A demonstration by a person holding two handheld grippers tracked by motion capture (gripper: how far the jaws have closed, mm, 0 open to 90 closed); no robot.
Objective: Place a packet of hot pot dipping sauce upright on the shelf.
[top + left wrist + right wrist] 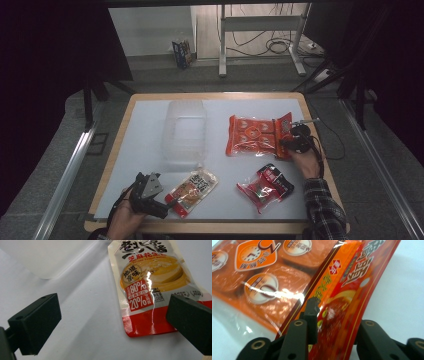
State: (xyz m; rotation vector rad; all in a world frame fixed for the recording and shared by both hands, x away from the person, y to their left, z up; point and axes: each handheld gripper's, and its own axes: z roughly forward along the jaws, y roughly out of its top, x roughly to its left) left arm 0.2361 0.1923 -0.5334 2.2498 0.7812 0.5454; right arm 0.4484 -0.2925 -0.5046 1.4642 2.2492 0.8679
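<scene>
Orange packet (252, 135) edge sits pinched in my right gripper (295, 136), the hand reaching forward near the table's (150, 120) right edge, its jaws clamped on the raised flap (342, 315). Bare white surface lies just right of that gripper. My left gripper (167, 199) rests low at the near edge, jaws wide apart and holding nothing; the sauce pouch (152, 287) lies just ahead, beside its right jaw. A clear container (184, 131) stands beyond it.
</scene>
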